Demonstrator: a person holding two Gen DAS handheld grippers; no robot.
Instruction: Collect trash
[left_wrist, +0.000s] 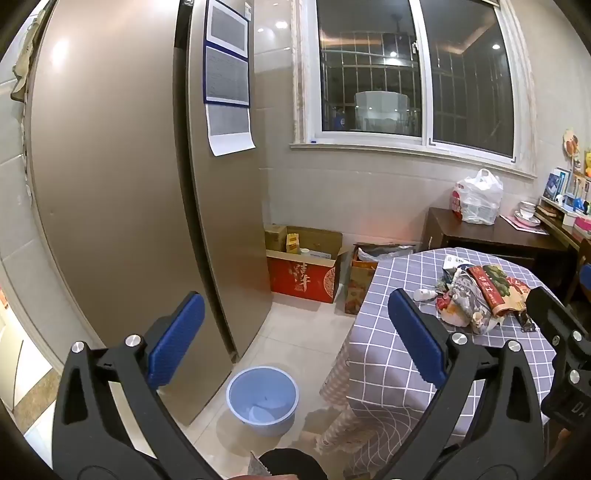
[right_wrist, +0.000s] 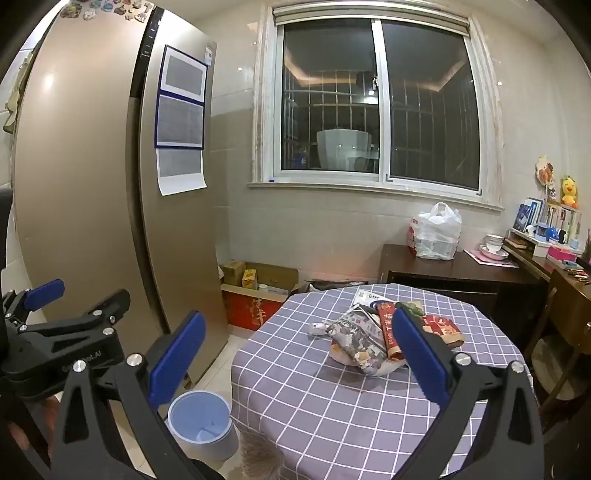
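A pile of trash wrappers (right_wrist: 373, 339) lies on the checked tablecloth of the round table (right_wrist: 332, 413): a grey patterned bag, a red packet and white paper. It also shows in the left wrist view (left_wrist: 476, 295). A blue bin (left_wrist: 262, 398) stands on the floor beside the table, between it and the fridge; it also shows in the right wrist view (right_wrist: 203, 421). My left gripper (left_wrist: 295, 339) is open and empty above the floor near the bin. My right gripper (right_wrist: 295, 354) is open and empty, in front of the pile.
A tall fridge (left_wrist: 110, 184) stands at the left. Cardboard boxes (left_wrist: 306, 266) sit on the floor under the window. A dark sideboard (right_wrist: 458, 280) with a white plastic bag (right_wrist: 436, 232) and bowls stands behind the table. A chair (right_wrist: 554, 332) is at the right.
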